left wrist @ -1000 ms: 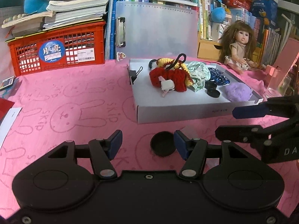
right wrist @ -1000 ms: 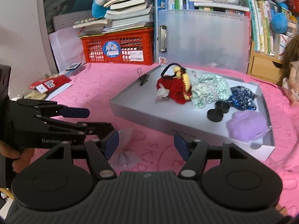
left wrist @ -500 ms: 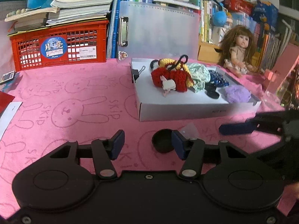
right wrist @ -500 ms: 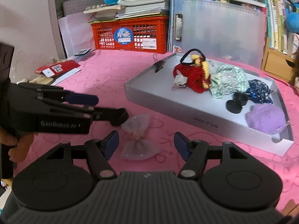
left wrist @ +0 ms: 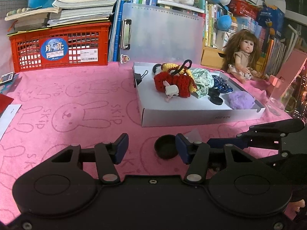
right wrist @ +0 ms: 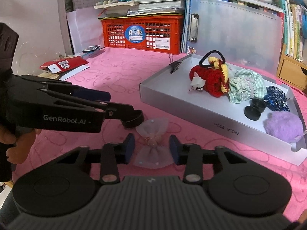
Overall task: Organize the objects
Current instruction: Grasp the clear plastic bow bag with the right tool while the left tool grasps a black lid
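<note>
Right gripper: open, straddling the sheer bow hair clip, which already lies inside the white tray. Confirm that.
Not quite. The right gripper is open and straddles the sheer bow hair clip, but the bow lies on the pink tablecloth in front of the white tray, not inside it. The right wrist view shows this.

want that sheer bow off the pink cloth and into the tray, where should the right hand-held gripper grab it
Grip the sheer bow at its pinched middle knot, coming straight down from above. It lies flat, its gauzy wings spreading fore and aft, and the right hand-held gripper already has its open fingers either side of that narrow waist.
</note>
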